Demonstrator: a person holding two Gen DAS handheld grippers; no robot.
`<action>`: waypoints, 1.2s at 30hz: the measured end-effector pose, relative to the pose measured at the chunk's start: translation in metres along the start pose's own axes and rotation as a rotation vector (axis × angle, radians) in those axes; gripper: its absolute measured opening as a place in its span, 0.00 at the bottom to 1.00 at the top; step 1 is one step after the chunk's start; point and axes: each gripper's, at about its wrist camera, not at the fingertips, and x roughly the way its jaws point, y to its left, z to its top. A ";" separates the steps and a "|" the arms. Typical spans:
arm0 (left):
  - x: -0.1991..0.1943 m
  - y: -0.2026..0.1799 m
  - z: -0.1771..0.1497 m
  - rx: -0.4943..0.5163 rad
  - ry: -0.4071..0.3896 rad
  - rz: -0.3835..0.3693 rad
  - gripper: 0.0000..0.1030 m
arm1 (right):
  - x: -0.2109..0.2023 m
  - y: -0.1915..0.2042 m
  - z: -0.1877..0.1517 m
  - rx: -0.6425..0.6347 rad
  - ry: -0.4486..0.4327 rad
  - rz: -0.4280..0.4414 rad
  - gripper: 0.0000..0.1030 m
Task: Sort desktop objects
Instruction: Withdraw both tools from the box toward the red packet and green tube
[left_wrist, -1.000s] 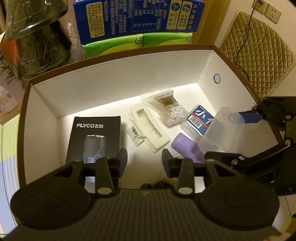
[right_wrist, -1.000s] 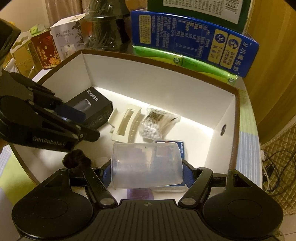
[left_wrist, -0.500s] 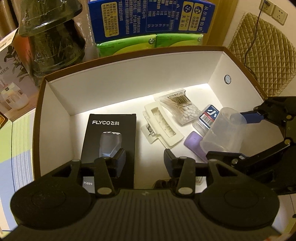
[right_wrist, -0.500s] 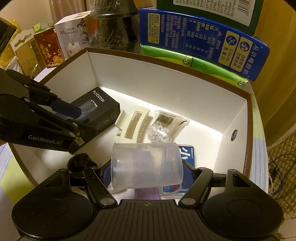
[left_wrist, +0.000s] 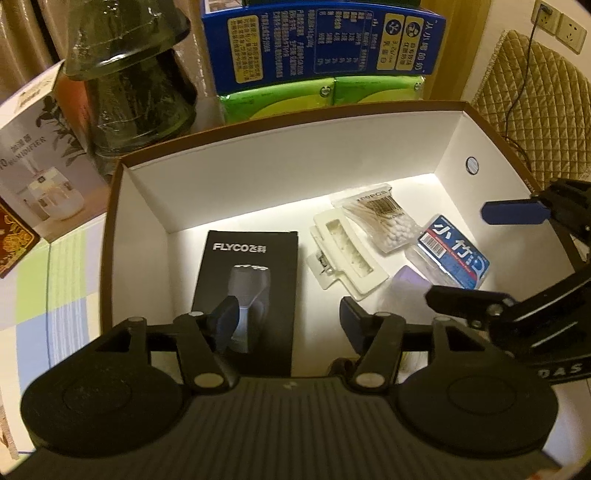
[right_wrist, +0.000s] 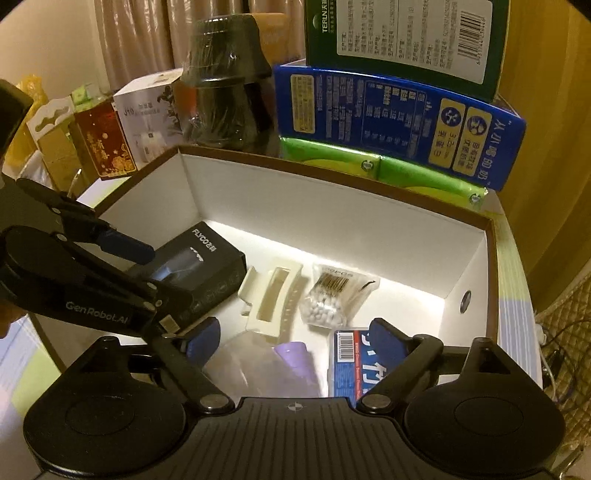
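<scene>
A white box with a brown rim (left_wrist: 280, 184) (right_wrist: 332, 206) holds a black FLYCO shaver box (left_wrist: 247, 288) (right_wrist: 199, 273), a cream hair clip (left_wrist: 345, 256) (right_wrist: 273, 297), a bag of cotton swabs (left_wrist: 384, 218) (right_wrist: 334, 299), a blue-labelled floss case (left_wrist: 450, 254) (right_wrist: 349, 360) and a purple item (left_wrist: 404, 282) (right_wrist: 295, 356). A clear plastic cup (right_wrist: 255, 363), blurred, lies in the box below my open right gripper (right_wrist: 291, 339). My left gripper (left_wrist: 286, 319) is open and empty above the box's near side.
Behind the box stand blue and green cartons (left_wrist: 317, 51) (right_wrist: 399, 122), a dark wrapped pot (left_wrist: 129, 81) (right_wrist: 225, 81) and a white humidifier carton (left_wrist: 40, 147). A quilted chair (left_wrist: 535, 99) stands at the right. A dark fuzzy object (left_wrist: 341, 367) lies under my left gripper.
My right gripper has opened and let go of the clear cup, which has dropped into the box. Both grippers have drawn back and up from the box.
</scene>
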 end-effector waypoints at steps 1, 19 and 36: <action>-0.001 0.000 0.000 0.000 -0.002 0.005 0.61 | -0.001 0.000 0.000 -0.001 0.010 0.004 0.85; -0.033 -0.002 -0.009 -0.019 -0.057 0.048 0.91 | -0.025 0.001 -0.009 0.057 0.022 0.005 0.98; -0.065 -0.004 -0.026 -0.035 -0.108 0.086 0.98 | -0.057 0.001 -0.020 0.158 -0.032 -0.021 0.98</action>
